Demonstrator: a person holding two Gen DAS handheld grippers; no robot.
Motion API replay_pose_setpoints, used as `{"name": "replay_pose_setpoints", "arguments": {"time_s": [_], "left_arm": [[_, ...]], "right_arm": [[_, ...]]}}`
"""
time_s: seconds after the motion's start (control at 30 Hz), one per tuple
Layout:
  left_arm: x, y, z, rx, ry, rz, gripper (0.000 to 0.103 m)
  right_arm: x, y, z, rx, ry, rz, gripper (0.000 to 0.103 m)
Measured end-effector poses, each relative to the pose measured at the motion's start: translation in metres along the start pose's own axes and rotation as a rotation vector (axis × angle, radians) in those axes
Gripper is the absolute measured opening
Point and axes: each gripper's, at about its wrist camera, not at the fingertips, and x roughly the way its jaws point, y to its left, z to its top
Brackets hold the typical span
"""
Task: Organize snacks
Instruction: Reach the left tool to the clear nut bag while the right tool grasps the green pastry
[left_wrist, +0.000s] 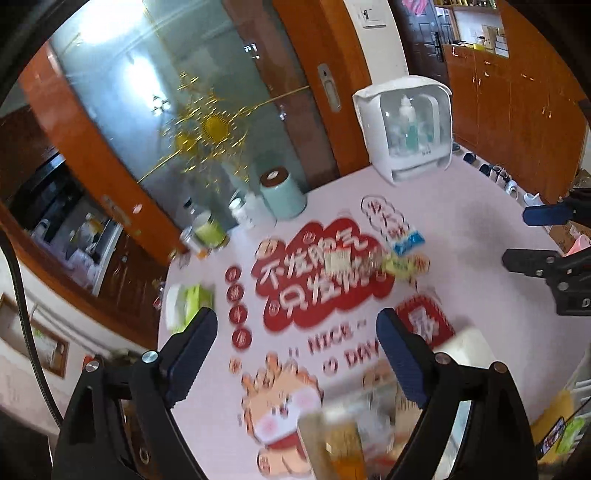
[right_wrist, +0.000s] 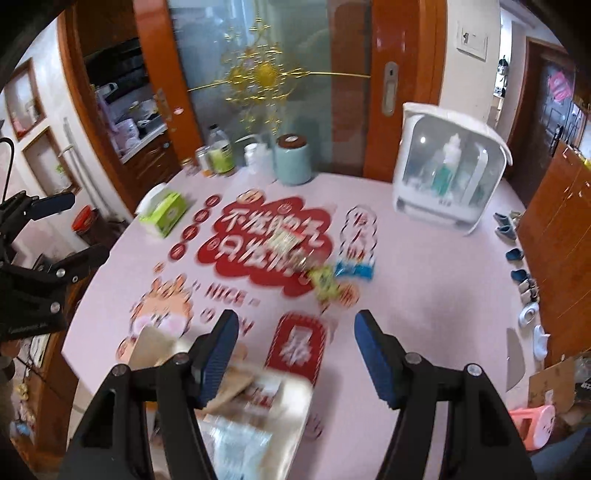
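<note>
Left wrist view: the left gripper (left_wrist: 297, 347) hangs above a round pink table (left_wrist: 461, 236), jaws spread wide with nothing between them. Blurred snack packets lie mid-table on the red printed design: a pale packet (left_wrist: 338, 261), a yellow-green packet (left_wrist: 399, 266) just beside it, and a blue packet (left_wrist: 408, 242) next to that. A clear container of snacks (left_wrist: 369, 424) sits at the near edge, below the jaws, heavily blurred. Green tissue box (left_wrist: 190, 304) lies left of the left finger; a mint canister (left_wrist: 282, 197) and white cabinet (left_wrist: 404, 127) stand at the far side. The right gripper (left_wrist: 546, 236) shows at the right margin, fingers apart. Right wrist view: the right gripper (right_wrist: 297, 349) is likewise wide and empty, over the table (right_wrist: 443, 295). The blue packet (right_wrist: 354, 268) and yellow-green packet (right_wrist: 325, 282) lie touching ahead of the jaws, the pale packet (right_wrist: 286, 242) up-left. The container (right_wrist: 258, 413) sits under the left finger. Tissue box (right_wrist: 164, 212) far left; the left gripper (right_wrist: 66, 229) at the left margin.
</note>
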Motion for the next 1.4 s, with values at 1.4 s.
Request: {"name": "replay_pose_setpoints", "arguments": {"time_s": [1.4], "left_arm": [[0.409,-0.141,0.025,0.315,0.389,-0.365,0.078]], "right_arm": [[0.314,-0.077,-0.031,-0.013,0.323,0.017,0.039]]}}
